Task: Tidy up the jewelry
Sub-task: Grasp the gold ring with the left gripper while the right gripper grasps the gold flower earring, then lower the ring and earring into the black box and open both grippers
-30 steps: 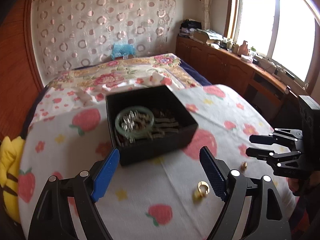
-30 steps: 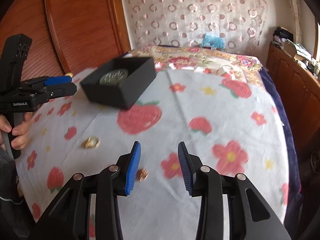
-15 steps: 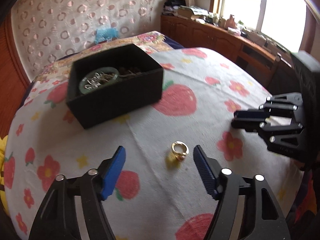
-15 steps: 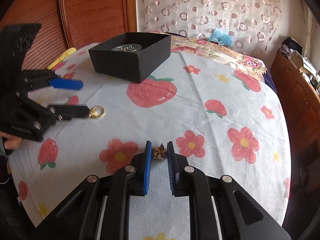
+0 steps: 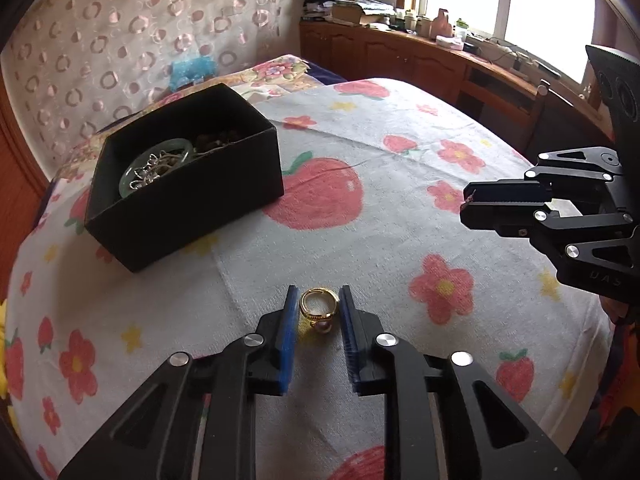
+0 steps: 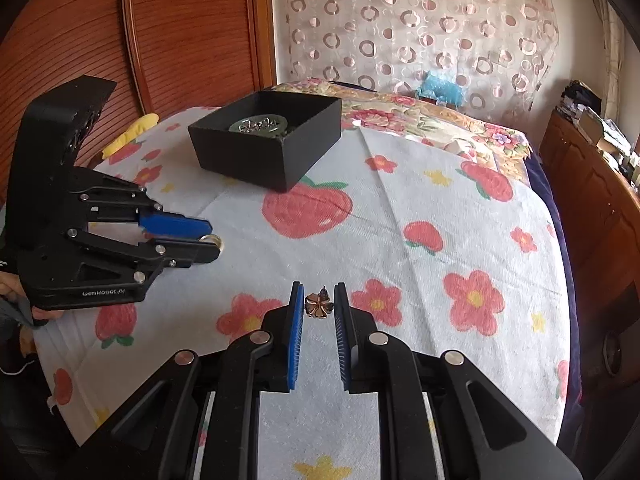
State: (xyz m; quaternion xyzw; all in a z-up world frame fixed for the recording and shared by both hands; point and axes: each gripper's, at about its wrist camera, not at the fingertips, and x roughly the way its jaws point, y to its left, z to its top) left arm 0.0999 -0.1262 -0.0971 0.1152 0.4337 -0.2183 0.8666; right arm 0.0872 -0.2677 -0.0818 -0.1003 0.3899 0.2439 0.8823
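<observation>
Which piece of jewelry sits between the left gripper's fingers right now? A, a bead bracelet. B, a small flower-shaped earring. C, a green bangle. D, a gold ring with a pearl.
D: in the left wrist view the gold ring sits between the left gripper fingers; the flower-shaped earring is at the right gripper.

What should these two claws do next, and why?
Probably lift both pieces and carry them to the black box. The left gripper is clamped on the gold ring, and the right gripper on the small flower earring. Both sit at cloth level, and the open box already holds other jewelry.
</observation>
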